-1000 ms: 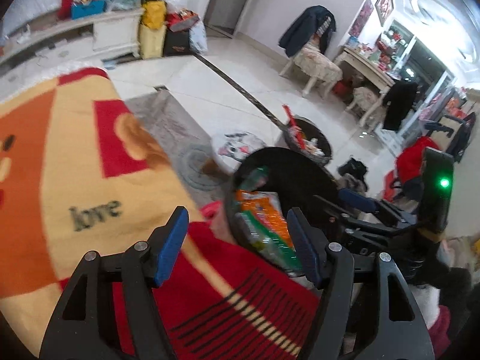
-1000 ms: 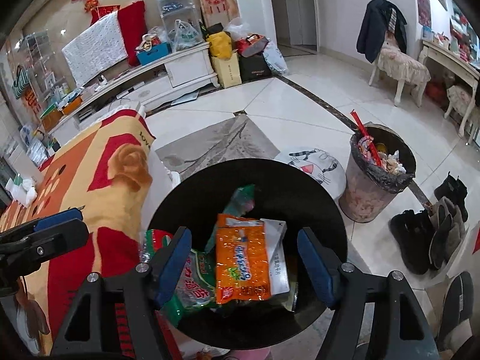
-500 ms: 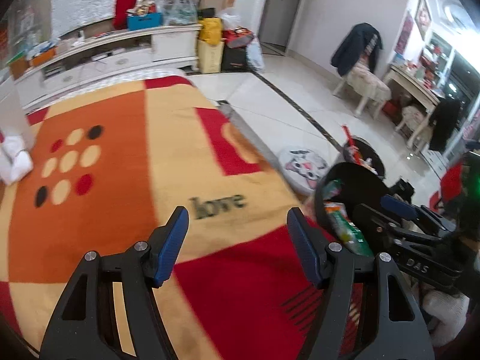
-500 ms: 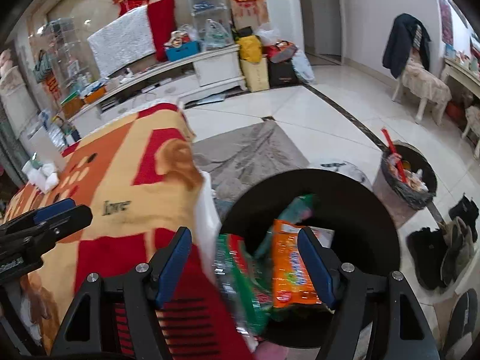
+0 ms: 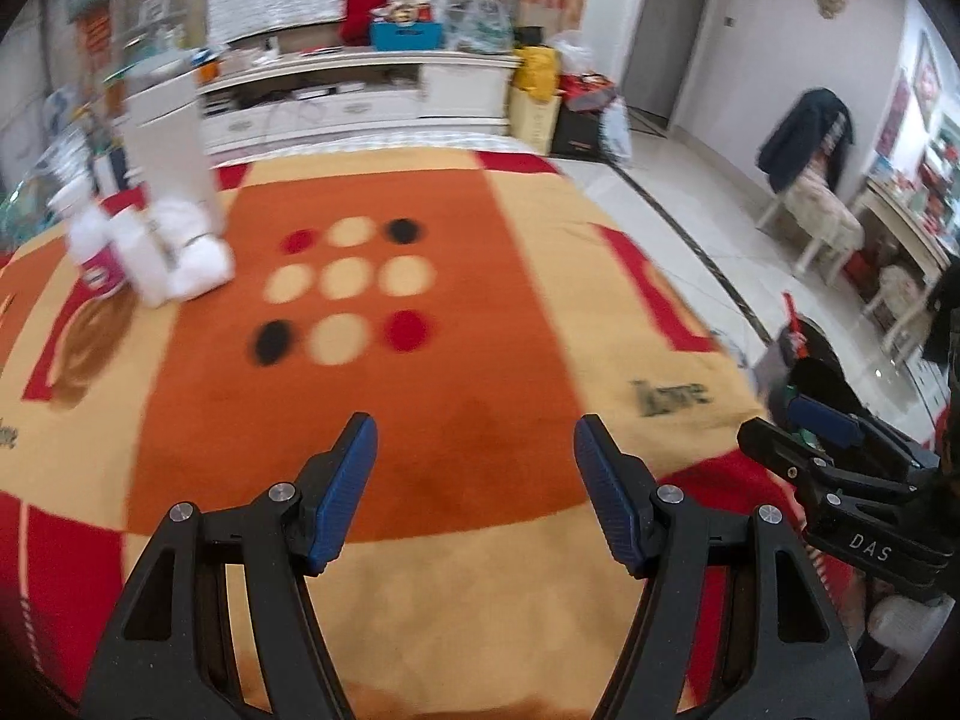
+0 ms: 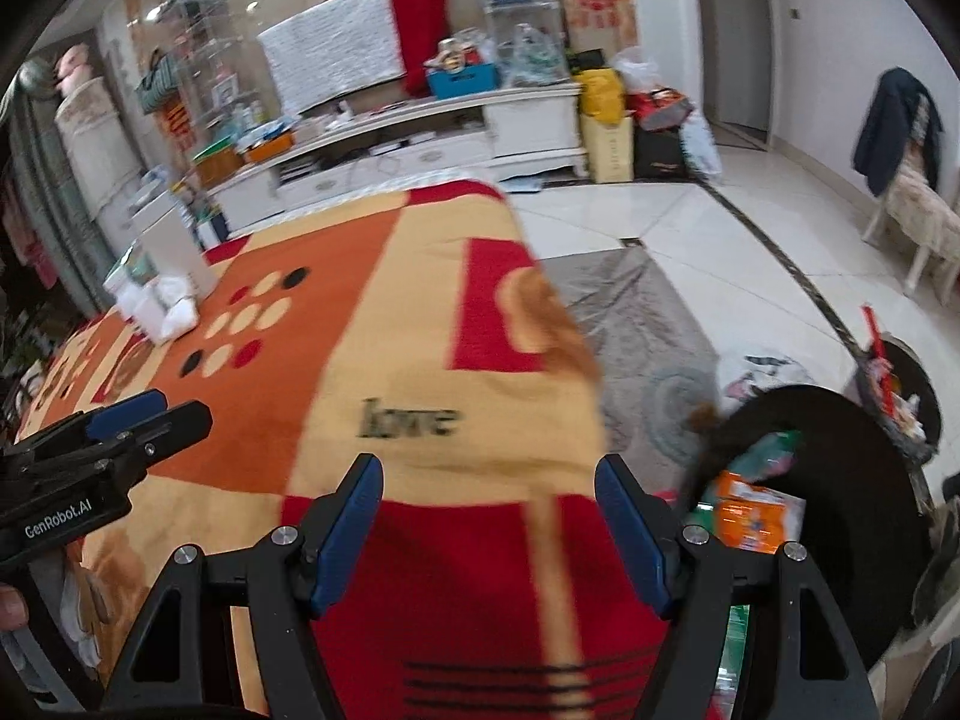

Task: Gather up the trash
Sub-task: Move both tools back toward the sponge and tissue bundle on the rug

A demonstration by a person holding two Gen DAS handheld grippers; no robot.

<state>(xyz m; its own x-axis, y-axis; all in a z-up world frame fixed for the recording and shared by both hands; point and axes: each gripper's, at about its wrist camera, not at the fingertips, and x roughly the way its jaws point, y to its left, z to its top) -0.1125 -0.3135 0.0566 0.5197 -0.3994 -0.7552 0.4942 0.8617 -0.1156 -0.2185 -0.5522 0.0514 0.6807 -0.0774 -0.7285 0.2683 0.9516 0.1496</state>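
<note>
My left gripper (image 5: pixel 474 462) is open and empty above an orange, cream and red blanket (image 5: pixel 372 396). My right gripper (image 6: pixel 487 510) is open and empty over the blanket's (image 6: pixel 360 372) right edge. A black trash bag (image 6: pixel 840 480) at the lower right holds snack wrappers, one orange (image 6: pixel 750 510) and one green. It shows only partly in the left wrist view (image 5: pixel 822 378), behind the right gripper (image 5: pixel 840 450). The left gripper shows at the left of the right wrist view (image 6: pixel 108 438).
White tissue packs and a white box (image 5: pixel 162 228) sit at the blanket's far left. A full floor bin (image 6: pixel 900 384) stands beyond the bag. A grey rug (image 6: pixel 636 324), tiled floor, TV cabinet (image 6: pixel 420 144) and a chair with a dark jacket (image 6: pixel 900 138) lie beyond.
Both grippers have swung left, away from the trash bag and over the blanket. The bag has slid from the centre of both views to the right edge. Both stay open.
</note>
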